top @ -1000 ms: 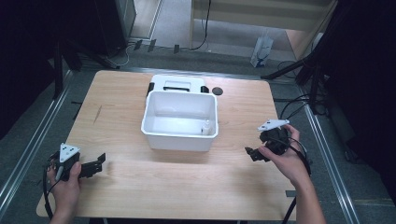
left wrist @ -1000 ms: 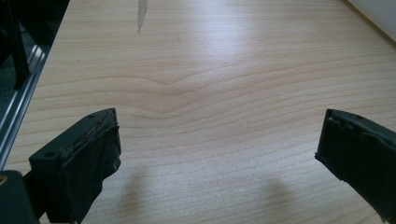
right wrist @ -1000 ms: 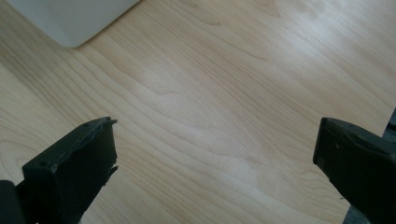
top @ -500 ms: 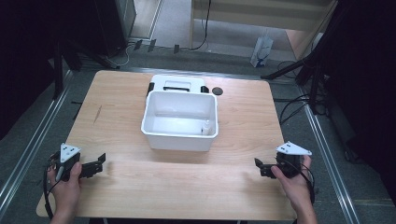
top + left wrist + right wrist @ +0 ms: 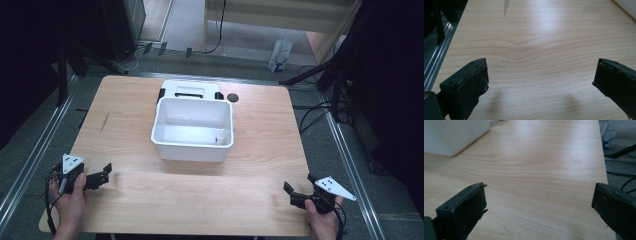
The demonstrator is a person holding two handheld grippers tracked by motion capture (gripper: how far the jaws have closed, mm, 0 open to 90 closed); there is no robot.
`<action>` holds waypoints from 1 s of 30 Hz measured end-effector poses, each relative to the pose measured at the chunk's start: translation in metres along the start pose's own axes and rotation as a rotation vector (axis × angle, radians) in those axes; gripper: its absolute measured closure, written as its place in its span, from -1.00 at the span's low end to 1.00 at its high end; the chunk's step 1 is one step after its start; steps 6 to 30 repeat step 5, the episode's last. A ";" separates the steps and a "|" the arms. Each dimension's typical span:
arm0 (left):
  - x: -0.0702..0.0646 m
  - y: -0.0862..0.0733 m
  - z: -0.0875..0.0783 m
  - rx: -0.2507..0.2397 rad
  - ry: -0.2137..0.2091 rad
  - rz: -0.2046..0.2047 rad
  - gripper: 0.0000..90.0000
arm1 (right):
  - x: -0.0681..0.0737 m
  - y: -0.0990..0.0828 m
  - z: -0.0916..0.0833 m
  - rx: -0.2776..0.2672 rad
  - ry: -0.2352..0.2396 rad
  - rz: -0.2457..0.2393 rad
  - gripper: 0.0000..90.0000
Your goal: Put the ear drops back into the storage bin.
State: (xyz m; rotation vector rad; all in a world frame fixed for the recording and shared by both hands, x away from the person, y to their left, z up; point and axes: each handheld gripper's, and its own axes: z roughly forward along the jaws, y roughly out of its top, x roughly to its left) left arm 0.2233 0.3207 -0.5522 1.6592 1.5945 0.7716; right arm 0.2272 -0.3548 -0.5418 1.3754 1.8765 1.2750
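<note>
So the right gripper (image 5: 300,192) has pulled back from where it was a second ago, up beside the tub, and now it's sitting down at the near right corner of the table (image 5: 200,200), while the left gripper (image 5: 102,174) hasn't budged from the near left corner. Both are spread wide with nothing between the jaws, just bare wood showing in each gripper view, and both hover low over the tabletop. Each one is held by a hand coming in from the near edge, left hand (image 5: 70,200) and right hand (image 5: 322,222), with the grey three-cornered plate riding on top. Ahead of the grippers and roughly midway between them, well apart from both, is the white plastic tub (image 5: 192,145), sitting upright on the table. Inside it, at the corner nearest the right gripper, there's a small clear bottle (image 5: 220,136), standing as far as I can tell. Just behind the tub, touching or nearly so, is a white box-like device (image 5: 190,90), and beside that a small dark round disc (image 5: 233,97) lies flat on the wood. The tub's corner also peeks into the right gripper view, far off to the upper left.
</note>
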 end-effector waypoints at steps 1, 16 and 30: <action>0.000 0.000 0.000 -0.002 0.003 0.002 -0.99 | 0.000 0.000 0.000 0.000 0.000 0.000 -1.00; -0.001 0.000 0.001 0.006 0.015 0.005 -0.99 | -0.002 -0.001 -0.001 -0.017 0.008 0.017 -1.00; -0.001 0.000 0.001 0.006 0.015 0.005 -0.99 | -0.002 -0.001 -0.001 -0.017 0.008 0.017 -1.00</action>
